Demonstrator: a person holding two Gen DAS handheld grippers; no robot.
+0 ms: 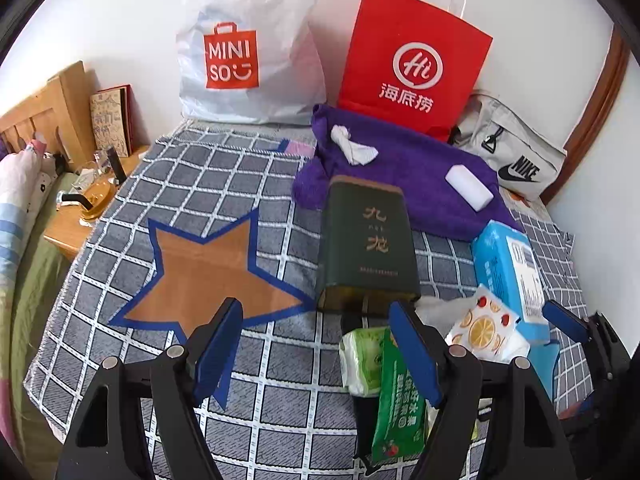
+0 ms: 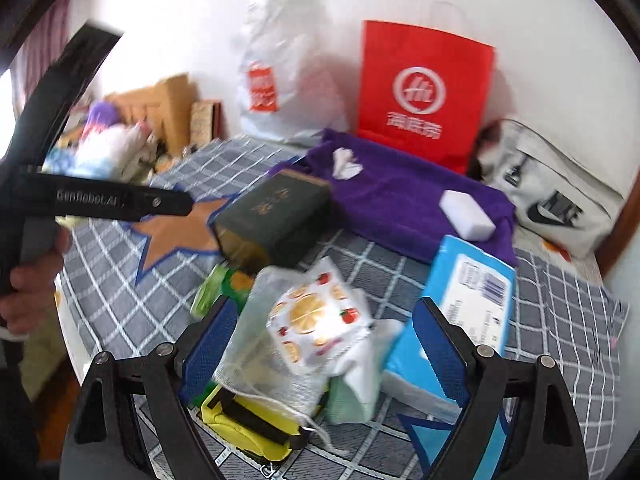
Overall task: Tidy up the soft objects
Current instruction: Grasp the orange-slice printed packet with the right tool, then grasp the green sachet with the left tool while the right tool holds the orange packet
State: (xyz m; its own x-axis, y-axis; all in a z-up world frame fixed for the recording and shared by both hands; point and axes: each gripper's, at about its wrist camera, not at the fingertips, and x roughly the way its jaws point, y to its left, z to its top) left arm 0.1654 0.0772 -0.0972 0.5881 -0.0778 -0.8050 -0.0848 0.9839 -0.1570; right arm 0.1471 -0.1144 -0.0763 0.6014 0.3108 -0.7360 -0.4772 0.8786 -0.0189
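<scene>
A purple towel (image 1: pixel 404 178) lies at the back of the checked cloth, with a white crumpled tissue (image 1: pixel 354 146) and a white sponge block (image 1: pixel 469 187) on it. A dark green tin (image 1: pixel 366 246) lies in front of it. My left gripper (image 1: pixel 316 354) is open and empty, over the cloth beside a green tissue pack (image 1: pixel 394 396). My right gripper (image 2: pixel 324 348) is open around a pile: an orange-print tissue pack (image 2: pixel 320 320), a mesh pouch (image 2: pixel 256 364) and a yellow item (image 2: pixel 244 424). A blue tissue box (image 2: pixel 468 292) lies by its right finger.
A white Miniso bag (image 1: pixel 244 48), a red paper bag (image 1: pixel 412 60) and a grey Nike bag (image 1: pixel 516 156) stand along the back wall. A star shape (image 1: pixel 208 272) is marked on the cloth. A wooden bedside table (image 1: pixel 92 200) with clutter stands at the left.
</scene>
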